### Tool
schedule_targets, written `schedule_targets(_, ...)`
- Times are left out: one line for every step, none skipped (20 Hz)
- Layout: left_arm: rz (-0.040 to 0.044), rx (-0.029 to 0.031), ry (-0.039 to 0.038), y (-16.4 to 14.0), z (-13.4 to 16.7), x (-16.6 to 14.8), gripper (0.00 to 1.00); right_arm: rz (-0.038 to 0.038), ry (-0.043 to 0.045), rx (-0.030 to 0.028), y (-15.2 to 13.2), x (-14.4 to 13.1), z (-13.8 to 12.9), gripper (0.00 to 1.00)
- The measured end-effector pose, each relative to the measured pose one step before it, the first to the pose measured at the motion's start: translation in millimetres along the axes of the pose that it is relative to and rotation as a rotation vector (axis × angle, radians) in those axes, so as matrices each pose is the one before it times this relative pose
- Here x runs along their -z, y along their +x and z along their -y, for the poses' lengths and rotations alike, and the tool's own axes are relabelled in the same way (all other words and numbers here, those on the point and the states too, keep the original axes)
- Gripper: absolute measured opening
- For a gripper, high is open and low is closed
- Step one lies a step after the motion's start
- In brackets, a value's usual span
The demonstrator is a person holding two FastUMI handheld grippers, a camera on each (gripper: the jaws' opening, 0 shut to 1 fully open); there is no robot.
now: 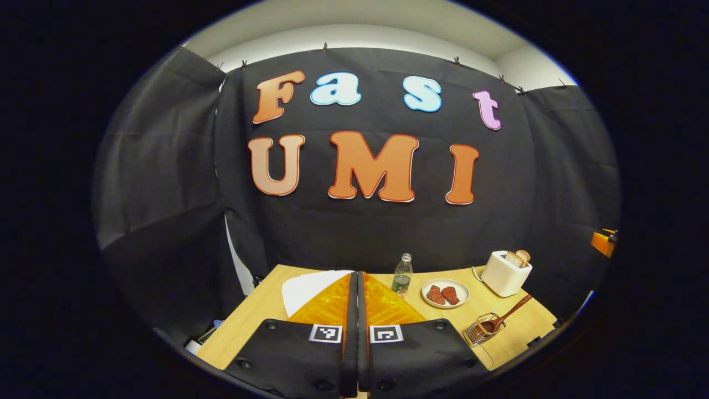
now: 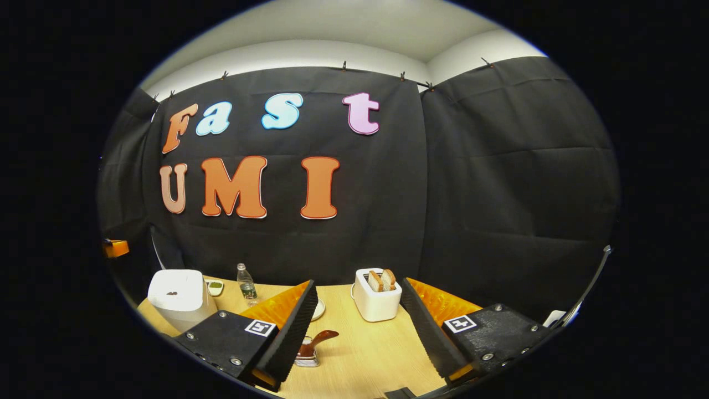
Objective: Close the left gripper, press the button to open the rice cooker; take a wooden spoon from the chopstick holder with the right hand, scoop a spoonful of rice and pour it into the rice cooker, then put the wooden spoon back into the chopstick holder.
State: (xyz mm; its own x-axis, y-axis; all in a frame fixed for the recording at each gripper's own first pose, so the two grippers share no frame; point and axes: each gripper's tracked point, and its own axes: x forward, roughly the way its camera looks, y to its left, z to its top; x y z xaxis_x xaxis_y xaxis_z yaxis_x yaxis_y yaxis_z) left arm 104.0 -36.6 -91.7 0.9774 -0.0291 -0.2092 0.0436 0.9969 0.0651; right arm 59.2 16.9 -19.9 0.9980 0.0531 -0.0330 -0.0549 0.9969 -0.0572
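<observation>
- Left gripper view: my left hand-held gripper (image 1: 357, 299) has its fingers pressed together with nothing between them, so the closing step looks done. It hangs above the surface (image 1: 260, 316), not yet at any button.
- Just past the fingertips, a white rounded edge, likely the rice cooker (image 1: 307, 288), mostly hidden; I cannot tell from here whether its lid is up.
- To the right, the wooden spoon (image 1: 507, 316) leans in the wire chopstick holder (image 1: 482, 331), untouched. Bottle (image 1: 402, 274), plate (image 1: 446, 293) and toaster (image 1: 505, 274) stand behind.
- Right gripper view: my right hand-held gripper (image 2: 357, 327) is spread wide and empty, the wooden spoon (image 2: 316, 339) in its chopstick holder (image 2: 306, 357) low between the fingers.
- This view adds the rice cooker (image 2: 180, 299) whole at far left, lid down. Pressing, scooping, pouring and returning all remain, I judge.
</observation>
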Motion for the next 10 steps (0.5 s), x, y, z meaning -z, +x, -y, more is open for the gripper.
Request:
schedule_targets(-0.01613,0.01084,-0.00367,8.74,2.63,6.58,0.04,-0.00392,-0.00982,0.00567,1.45,3.96,0.98,0.95)
schedule_targets(-0.01715,0.00919,0.00079,8.83,2.76,8.06,0.05,-0.00419,-0.00724,0.00634,1.77,3.61,0.4,0.95)
schedule_targets(-0.0158,0.00934,0.00358,8.68,1.68,6.58,0.05,-0.00736,-0.00288,0.00492,0.15,4.18,1.11,0.95)
schedule_targets(-0.0155,0.00975,0.00065,10.86,0.59,8.7,0.05,-0.00905,0.00023,0.00193,1.02,3.16,0.53,0.95)
schedule_targets(-0.01719,0.01196,-0.00467,10.62,1.42,8.49,0.05,-0.00584,0.00087,0.00336,1.53,1.74,0.08,0.95)
schedule_targets(-0.01583,0.01147,-0.00515,11.17,0.48,8.68,0.05,-0.00482,-0.00047,0.00642,0.13,1.55,3.12,0.95)
schedule_targets(-0.02302,0.0029,-0.00374,11.17,-1.54,10.06,0.04,-0.0034,-0.0015,0.00619,0.17,2.2,2.93,0.95)
schedule_targets(-0.02132,0.00161,-0.00164,10.59,-2.39,9.98,0.05,-0.00322,-0.00165,0.00638,0.66,-0.21,1.24,0.95)
schedule_targets(-0.02245,-0.00594,0.00104,10.22,-2.76,10.45,0.05,-0.00373,-0.00197,0.00643,0.64,0.47,1.44,0.95)
schedule_targets(-0.01468,-0.01393,0.00385,8.43,-2.58,8.6,0.05,-0.00108,-0.00107,0.00721,-1.26,0.6,2.78,0.95)
